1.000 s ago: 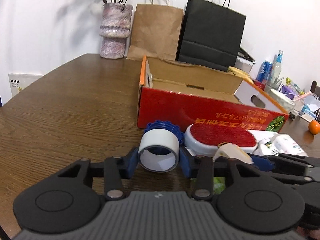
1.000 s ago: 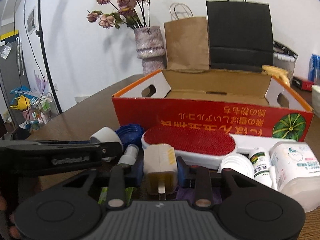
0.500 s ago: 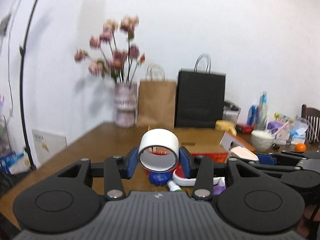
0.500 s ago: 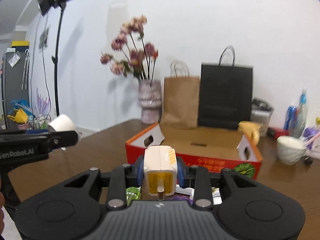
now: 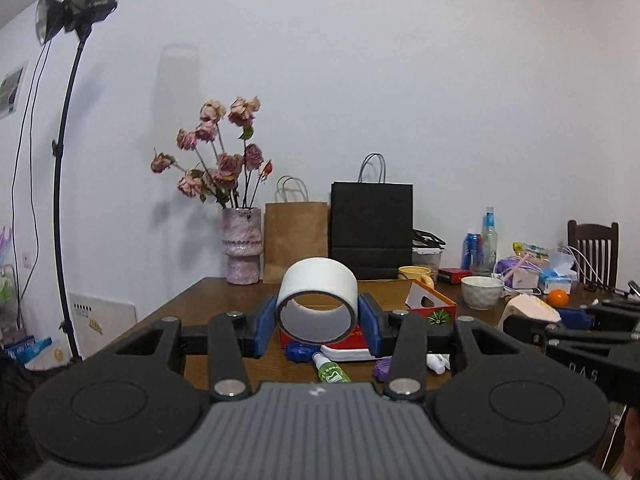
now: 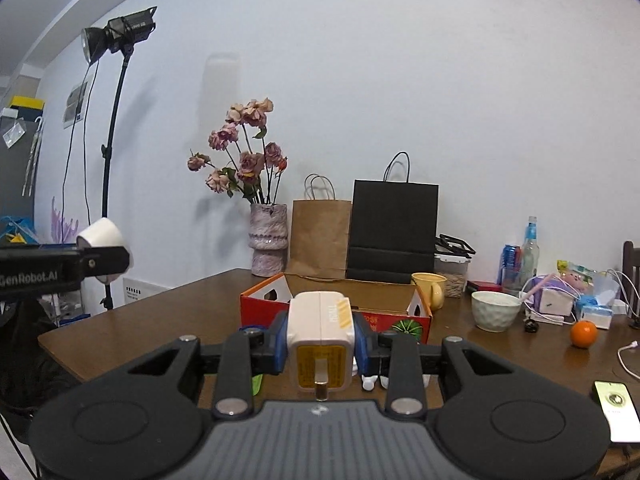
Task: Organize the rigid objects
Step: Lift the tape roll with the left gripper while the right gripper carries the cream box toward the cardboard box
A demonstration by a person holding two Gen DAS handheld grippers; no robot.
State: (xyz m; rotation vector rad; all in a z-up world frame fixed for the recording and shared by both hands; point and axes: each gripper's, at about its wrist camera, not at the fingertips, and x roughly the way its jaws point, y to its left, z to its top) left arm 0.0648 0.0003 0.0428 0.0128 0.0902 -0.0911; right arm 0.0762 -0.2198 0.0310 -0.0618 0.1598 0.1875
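The left gripper (image 5: 317, 322) pinches a tape roll (image 5: 317, 302) between its blue pads, the roll's open core facing the camera, held in the air above the table's near edge. The right gripper (image 6: 321, 340) clamps a white charger (image 6: 321, 342) the same way, its yellow label and metal prong toward the lens, also clear of the table (image 6: 160, 312). From the right wrist view the left gripper shows at the left edge with the roll at its tip; from the left wrist view the right gripper and charger sit at the right edge. Below the grippers, near the table's front edge, lie a blue cap (image 5: 299, 351), a green-labelled bottle (image 5: 331, 370), a purple piece (image 5: 383, 368) and what may be a red-and-white brush (image 5: 346, 350), mostly hidden behind the fingers. Just behind them stands an open red box (image 6: 404, 322). Beyond it, toward the right edge, are a yellow mug (image 6: 430, 288), a white bowl (image 6: 496, 312) and an orange (image 6: 583, 334). Along the far edge, against the wall, stand a vase (image 6: 268, 238) of dried roses, a brown bag (image 6: 320, 236) and a black bag (image 6: 392, 228).
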